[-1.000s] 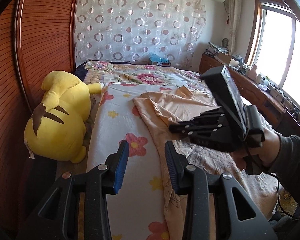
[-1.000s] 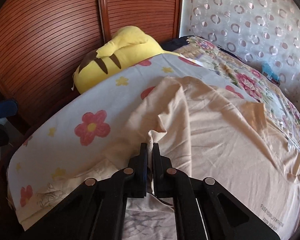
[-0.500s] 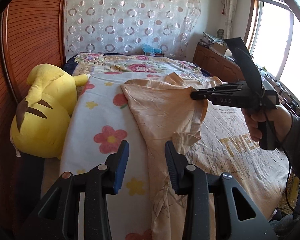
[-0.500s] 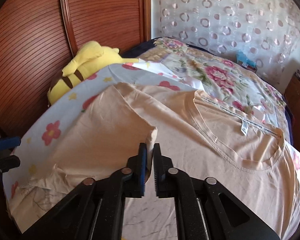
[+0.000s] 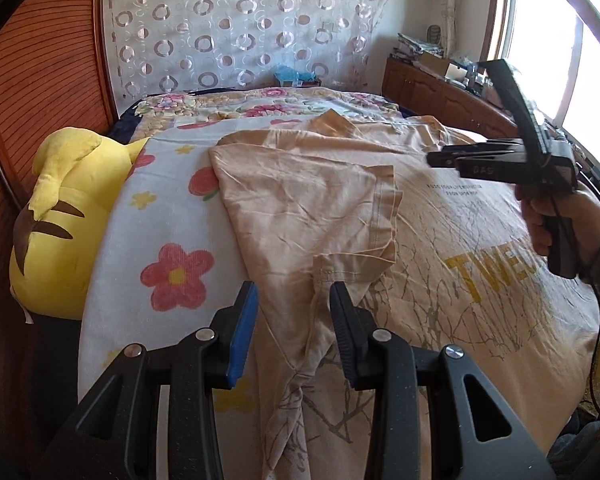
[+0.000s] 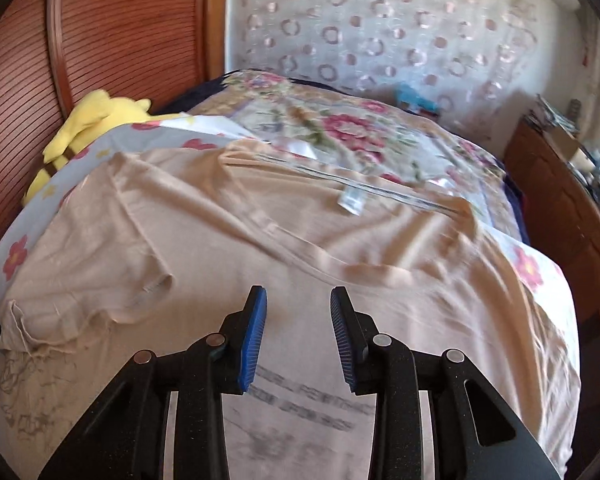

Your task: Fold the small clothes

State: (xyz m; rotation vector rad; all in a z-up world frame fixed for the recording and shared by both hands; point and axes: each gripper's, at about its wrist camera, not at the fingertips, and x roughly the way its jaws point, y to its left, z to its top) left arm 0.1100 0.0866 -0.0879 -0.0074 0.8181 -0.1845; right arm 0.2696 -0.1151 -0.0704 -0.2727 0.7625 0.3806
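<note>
A peach T-shirt point(image 5: 440, 248) with yellow letters and a branch print lies spread front up on the bed. Its sleeve point(image 5: 312, 200) is folded in over the chest. My left gripper point(image 5: 294, 292) is open just above the shirt's folded side edge, with cloth showing behind the gap and nothing pinched. A hand holds my right gripper point(image 5: 434, 158) in the air over the chest. In the right wrist view the right gripper point(image 6: 299, 294) has its jaws opening with nothing between them, and the sleeve point(image 6: 140, 280) lies to its left on the shirt point(image 6: 380, 280).
A yellow plush toy point(image 5: 56, 220) lies along the bed's left side against the ribbed wooden panel point(image 5: 40, 80). A flowered sheet point(image 5: 172, 264) covers the bed point(image 5: 260, 100). A wooden cabinet point(image 5: 440, 92) with clutter stands at the right under the window.
The right gripper carried the sleeve across the shirt, let go of it and parted its jaws. The sleeve now lies folded on the chest. The left gripper has come closer over the shirt's side.
</note>
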